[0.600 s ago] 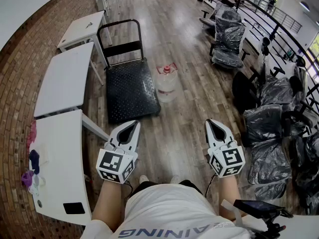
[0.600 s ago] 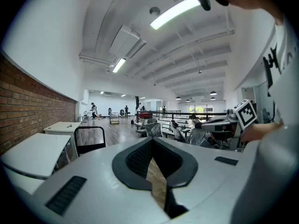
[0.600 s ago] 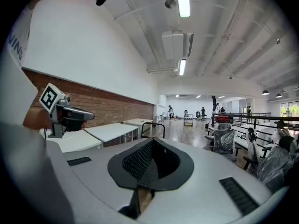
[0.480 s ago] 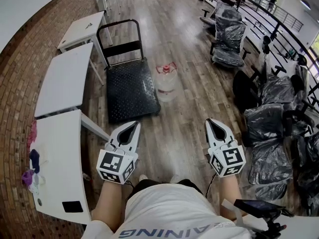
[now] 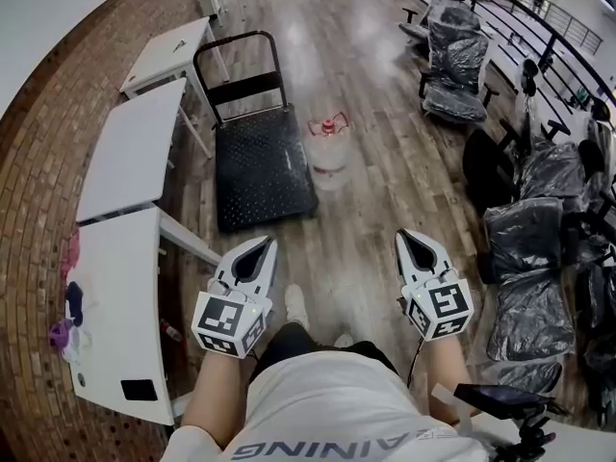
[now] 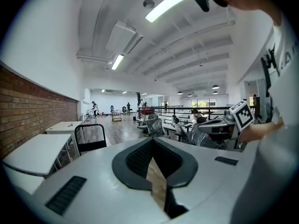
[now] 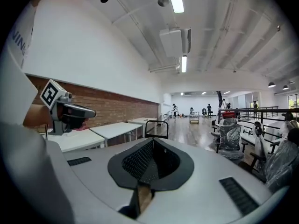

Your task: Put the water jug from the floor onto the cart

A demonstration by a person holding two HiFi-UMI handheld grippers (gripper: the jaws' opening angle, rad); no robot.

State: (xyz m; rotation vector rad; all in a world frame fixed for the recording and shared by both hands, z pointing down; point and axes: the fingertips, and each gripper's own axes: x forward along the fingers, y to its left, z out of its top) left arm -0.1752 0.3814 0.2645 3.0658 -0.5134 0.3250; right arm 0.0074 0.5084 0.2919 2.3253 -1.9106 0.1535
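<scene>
Head view shows the water jug (image 5: 328, 152) standing upright on the wooden floor (image 5: 366, 229), just beside the right edge of the cart (image 5: 262, 166) and well ahead of the person, who holds both tools low in front of the body. The left gripper (image 5: 252, 258) has its jaws brought together at the tips with nothing between them, and the right gripper (image 5: 416, 248) is likewise closed and empty; each gripper view shows only floor through the small gap behind the meeting tips. The jug is a clear, rounded plastic bottle with a red cap and what looks like a red carrying handle around its neck. How full it is cannot be read from here, but a container of this kind is likely heavy if filled, and the water would slosh and shift the weight when it is tilted. Its walls look smooth and curved, so a pinch on the body would probably slip, and thin plastic may give under pressure. The red handle at the top seems the soundest place for one claw to take hold, with the other steadying the neck or supporting low on the side. The cart's black deck is low and textured, so the lift should be short, and the jug ought to sit there without sliding.
</scene>
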